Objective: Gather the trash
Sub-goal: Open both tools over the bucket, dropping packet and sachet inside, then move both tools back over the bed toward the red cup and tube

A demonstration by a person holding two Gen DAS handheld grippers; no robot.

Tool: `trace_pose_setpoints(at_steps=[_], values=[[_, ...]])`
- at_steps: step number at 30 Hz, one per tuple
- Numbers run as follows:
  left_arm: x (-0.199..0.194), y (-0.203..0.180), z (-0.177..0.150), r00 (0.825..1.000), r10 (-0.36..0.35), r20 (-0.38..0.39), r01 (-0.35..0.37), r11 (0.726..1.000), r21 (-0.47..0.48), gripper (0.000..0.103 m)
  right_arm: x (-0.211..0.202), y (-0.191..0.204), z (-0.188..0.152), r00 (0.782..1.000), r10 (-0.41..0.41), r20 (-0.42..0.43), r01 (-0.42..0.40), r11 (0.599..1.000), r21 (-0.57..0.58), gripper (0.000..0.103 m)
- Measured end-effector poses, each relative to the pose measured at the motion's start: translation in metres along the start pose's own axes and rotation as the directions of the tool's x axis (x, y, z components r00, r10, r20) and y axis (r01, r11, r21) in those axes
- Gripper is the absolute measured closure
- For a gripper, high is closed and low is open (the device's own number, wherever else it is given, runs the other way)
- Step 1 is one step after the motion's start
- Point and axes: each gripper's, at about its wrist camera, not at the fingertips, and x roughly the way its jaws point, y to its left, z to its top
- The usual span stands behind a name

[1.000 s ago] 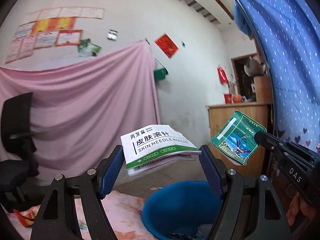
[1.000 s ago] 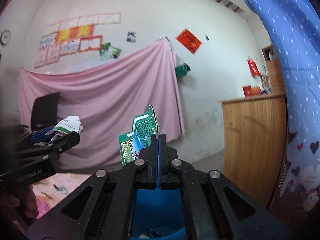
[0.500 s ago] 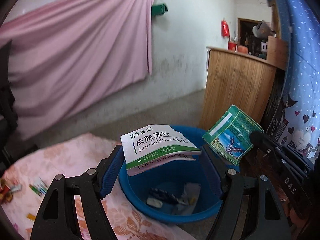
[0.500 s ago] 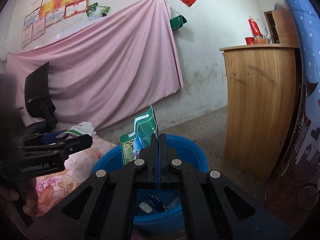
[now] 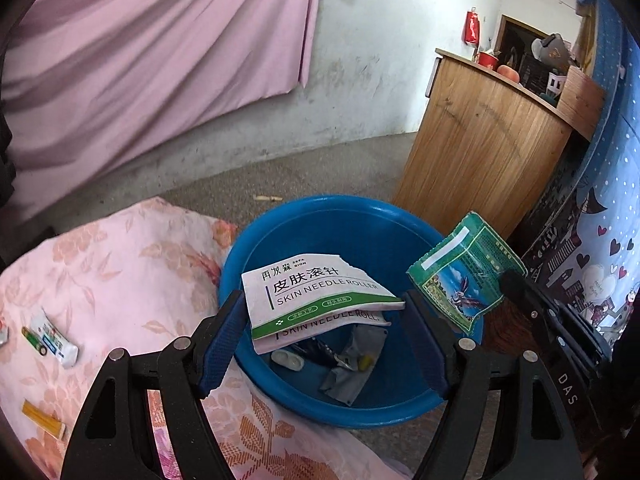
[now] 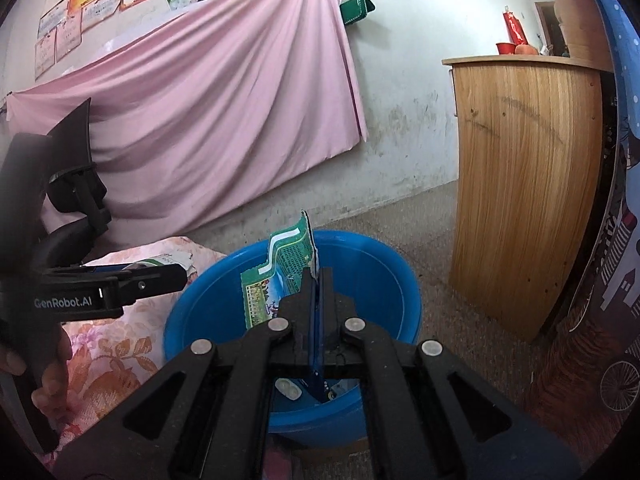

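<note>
Above the blue basin, the left gripper stands wide — its blue pads press the two ends of a white, torn box. The right gripper is closed flat on a green sachet, crumpled, over the basin's near rim.

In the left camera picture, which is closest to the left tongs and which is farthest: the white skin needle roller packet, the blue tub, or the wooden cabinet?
1. White skin needle roller packet: held between the left tongs.
2. Blue tub: just below and ahead, on the floor.
3. Wooden cabinet: farthest, behind the tub on the right.
</note>
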Motion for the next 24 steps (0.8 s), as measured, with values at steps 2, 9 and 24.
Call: trace_pose_setpoints(at_steps=[2, 9, 24], values=[[0.001, 0.003, 0.0, 1.0, -0.001, -0.011, 0.001, 1.0, -0.014, 0.03, 0.003, -0.002, -0.001, 1.0, -0.005, -0.016, 0.005, 1.0, 0.001, 0.072], [0.004, 0.012, -0.002, 0.999, -0.002, -0.042, 0.0, 0.998, -0.059, 0.029, 0.004, -0.007, -0.001, 1.0, -0.008, -0.028, 0.009, 1.0, 0.014, 0.063], [-0.01, 0.019, -0.007, 1.0, 0.013, 0.014, -0.012, 0.997, -0.08, 0.023, -0.002, -0.015, 0.003, 1.0, -0.025, 0.003, 0.025, 0.999, 0.039, 0.027]])
